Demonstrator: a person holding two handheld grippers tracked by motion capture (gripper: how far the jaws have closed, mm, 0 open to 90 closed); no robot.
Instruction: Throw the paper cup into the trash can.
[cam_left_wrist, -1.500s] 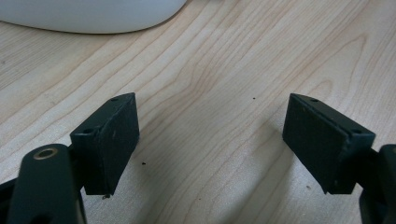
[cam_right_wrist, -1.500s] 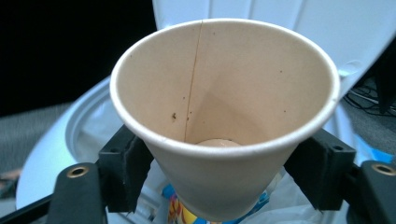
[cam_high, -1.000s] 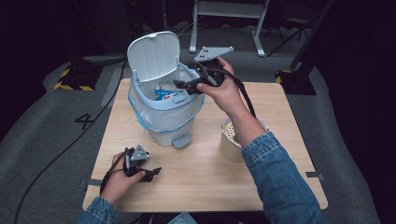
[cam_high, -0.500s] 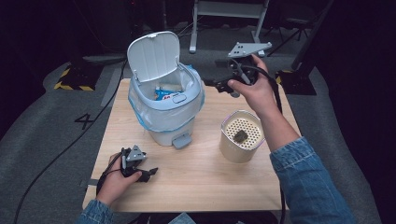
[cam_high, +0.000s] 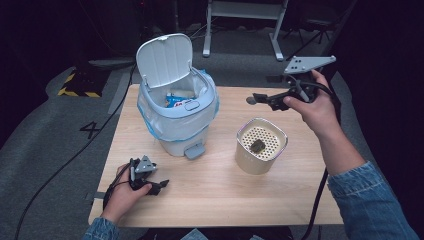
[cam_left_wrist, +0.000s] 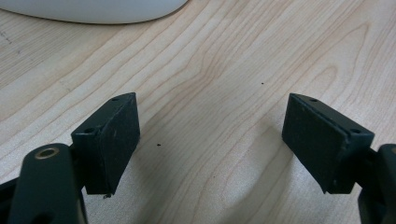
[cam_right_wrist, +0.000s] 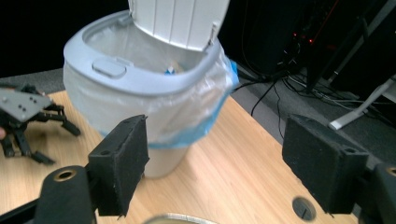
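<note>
High view: the right gripper (cam_high: 257, 100) is held in the air above the far right part of the wooden table (cam_high: 280, 200), clear of the pedal bin (cam_high: 177, 112) to its left and of the beige perforated canister (cam_high: 261, 145) nearer in. Its jaws stand apart with nothing between them, and they have just been closing. The bin sits at the far left of the table with its lid (cam_high: 164, 59) raised, a clear liner with a blue edge (cam_high: 150, 120) folded over its rim, and a blue-and-white wrapper (cam_high: 176, 100) lying inside. A small dark piece (cam_high: 257, 146) rests on the canister's perforated top. The left gripper (cam_high: 157, 186) is rested on the near left of the table, its jaws spread and empty.
</note>
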